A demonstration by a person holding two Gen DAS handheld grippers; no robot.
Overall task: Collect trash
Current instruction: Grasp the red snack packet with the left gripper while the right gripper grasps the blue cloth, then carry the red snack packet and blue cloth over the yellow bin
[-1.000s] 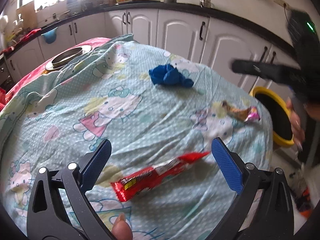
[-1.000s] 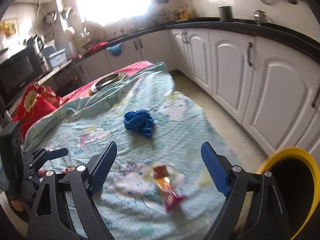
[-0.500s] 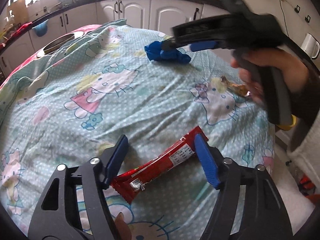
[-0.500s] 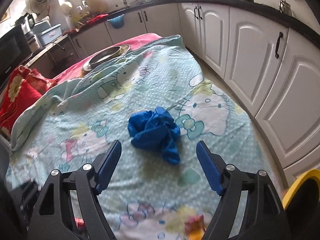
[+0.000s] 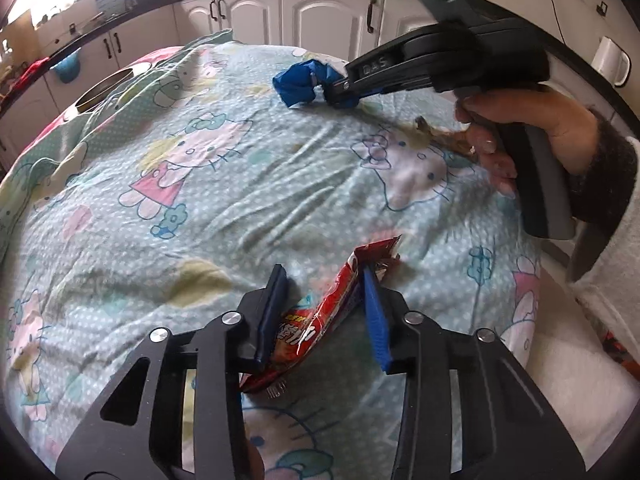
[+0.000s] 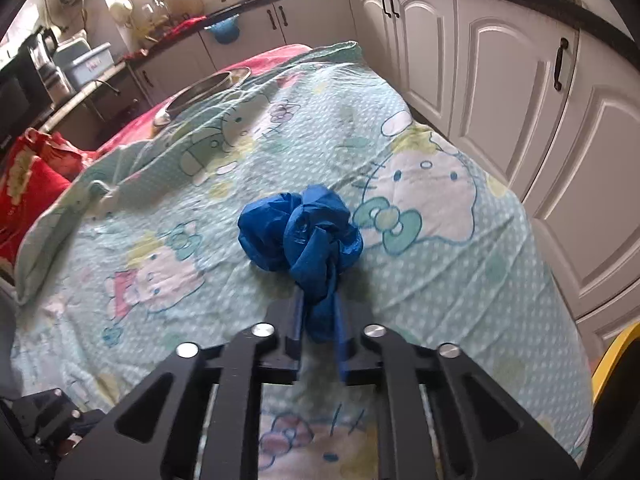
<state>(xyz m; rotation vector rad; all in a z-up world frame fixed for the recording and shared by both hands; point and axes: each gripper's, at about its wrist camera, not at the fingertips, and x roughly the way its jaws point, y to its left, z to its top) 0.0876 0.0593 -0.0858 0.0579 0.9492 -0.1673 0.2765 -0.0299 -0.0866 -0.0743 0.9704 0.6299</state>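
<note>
A red snack wrapper [image 5: 320, 316] lies on the Hello Kitty sheet [image 5: 200, 184], buckled up between the blue pads of my left gripper [image 5: 324, 312], which is shut on it. A crumpled blue plastic bag [image 6: 304, 232] lies further up the sheet; my right gripper [image 6: 318, 324] is shut on its near end. In the left wrist view the right gripper [image 5: 344, 92] pinches the blue bag [image 5: 300, 84]. A brown and pink wrapper [image 5: 444, 140] lies partly hidden behind the right hand.
A yellow-rimmed bin [image 6: 616, 364] stands on the floor off the table's right edge. A steel plate [image 6: 204, 92] sits at the far end of the sheet. White cabinets [image 6: 500, 80] run along the right. A red cushion [image 6: 28, 184] lies at the left.
Both grippers have closed: the left on the red wrapper, crumpling it upward, the right on the blue bag after moving forward to it.
</note>
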